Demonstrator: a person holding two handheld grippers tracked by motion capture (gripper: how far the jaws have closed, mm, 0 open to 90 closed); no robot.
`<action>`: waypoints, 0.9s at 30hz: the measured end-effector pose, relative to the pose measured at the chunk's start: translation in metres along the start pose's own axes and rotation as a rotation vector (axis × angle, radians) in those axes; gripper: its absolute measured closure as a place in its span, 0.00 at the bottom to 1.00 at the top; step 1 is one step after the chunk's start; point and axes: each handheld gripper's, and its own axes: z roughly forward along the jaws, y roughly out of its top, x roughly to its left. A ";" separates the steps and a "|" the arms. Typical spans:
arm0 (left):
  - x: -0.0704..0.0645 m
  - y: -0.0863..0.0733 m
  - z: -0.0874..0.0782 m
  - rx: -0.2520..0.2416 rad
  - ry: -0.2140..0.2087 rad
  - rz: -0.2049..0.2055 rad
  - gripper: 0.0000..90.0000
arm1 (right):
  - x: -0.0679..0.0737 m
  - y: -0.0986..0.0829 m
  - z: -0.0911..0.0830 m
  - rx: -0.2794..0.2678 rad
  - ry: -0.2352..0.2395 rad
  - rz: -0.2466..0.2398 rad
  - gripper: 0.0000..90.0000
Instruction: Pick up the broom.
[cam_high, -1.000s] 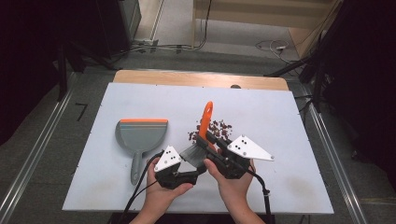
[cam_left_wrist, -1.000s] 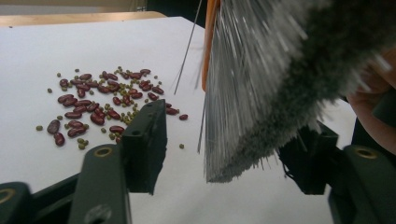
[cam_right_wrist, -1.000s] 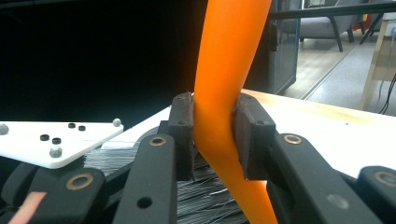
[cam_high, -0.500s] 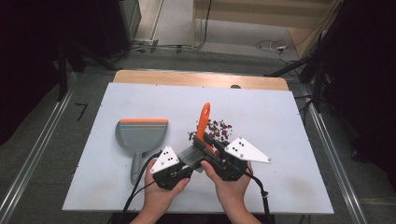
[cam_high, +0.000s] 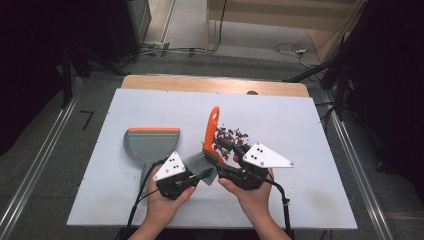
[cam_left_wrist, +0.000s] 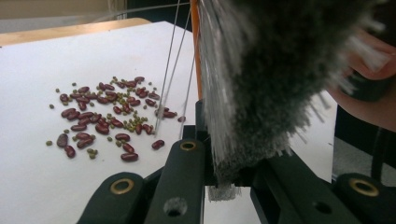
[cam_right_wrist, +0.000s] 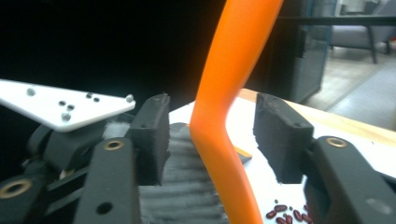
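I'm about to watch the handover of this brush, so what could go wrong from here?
1. The left gripper pinches only the soft bristles, so the brush may sag or slip.
2. The right gripper stands open around the orange handle; closing off-centre could knock it aside.
3. A dropped brush could scatter the beans beside it.

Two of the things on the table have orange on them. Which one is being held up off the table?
The brush. Its orange handle stands up between the jaws of the right gripper, bristles gripped by the left gripper. The dustpan, orange only along its edge, lies flat on the table.
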 end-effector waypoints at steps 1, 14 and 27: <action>0.003 0.001 -0.003 -0.005 -0.007 0.001 0.95 | -0.003 0.001 -0.001 0.006 0.015 -0.003 0.46; 0.027 0.009 -0.029 -0.002 -0.179 0.035 0.95 | -0.033 -0.009 0.001 0.136 0.270 0.017 0.46; 0.022 0.010 -0.029 0.025 -0.336 0.086 0.95 | -0.034 -0.020 0.008 0.152 0.431 0.047 0.60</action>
